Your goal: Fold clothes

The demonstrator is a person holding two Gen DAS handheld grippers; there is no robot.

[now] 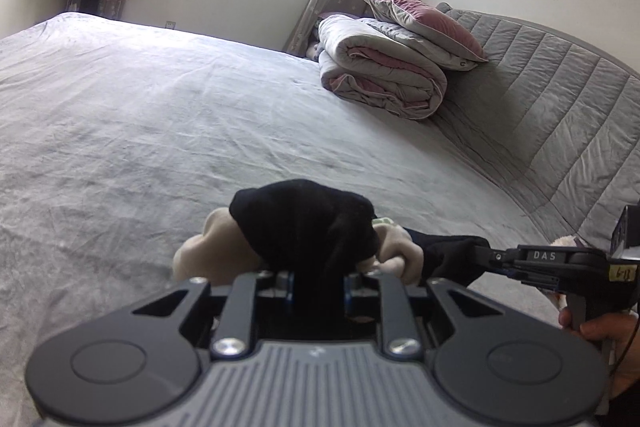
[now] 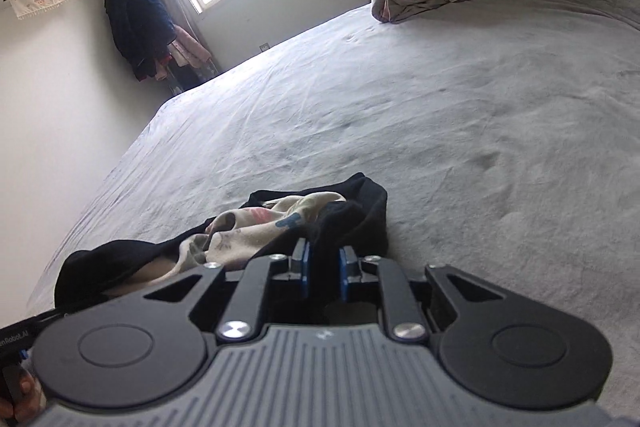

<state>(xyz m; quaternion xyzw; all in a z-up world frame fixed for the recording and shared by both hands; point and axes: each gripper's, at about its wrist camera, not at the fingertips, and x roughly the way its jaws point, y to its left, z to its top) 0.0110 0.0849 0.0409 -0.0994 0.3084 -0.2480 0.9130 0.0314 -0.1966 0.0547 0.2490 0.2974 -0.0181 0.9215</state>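
Left claw (image 1: 319, 277) pinching a bunched black fold of the garment (image 1: 308, 227); right claw (image 2: 322, 269) likewise nipping black cloth of the same piece. The garment hangs slack between the two claws, directly ahead of each, over the grey bed (image 1: 160, 107). Cloth is light, limp and prone to sag; hold at hems or corners. Its type is probably a top.

"DAS" on the right tool (image 1: 480, 253), "nRobot.AI" on the left tool (image 2: 320, 269)
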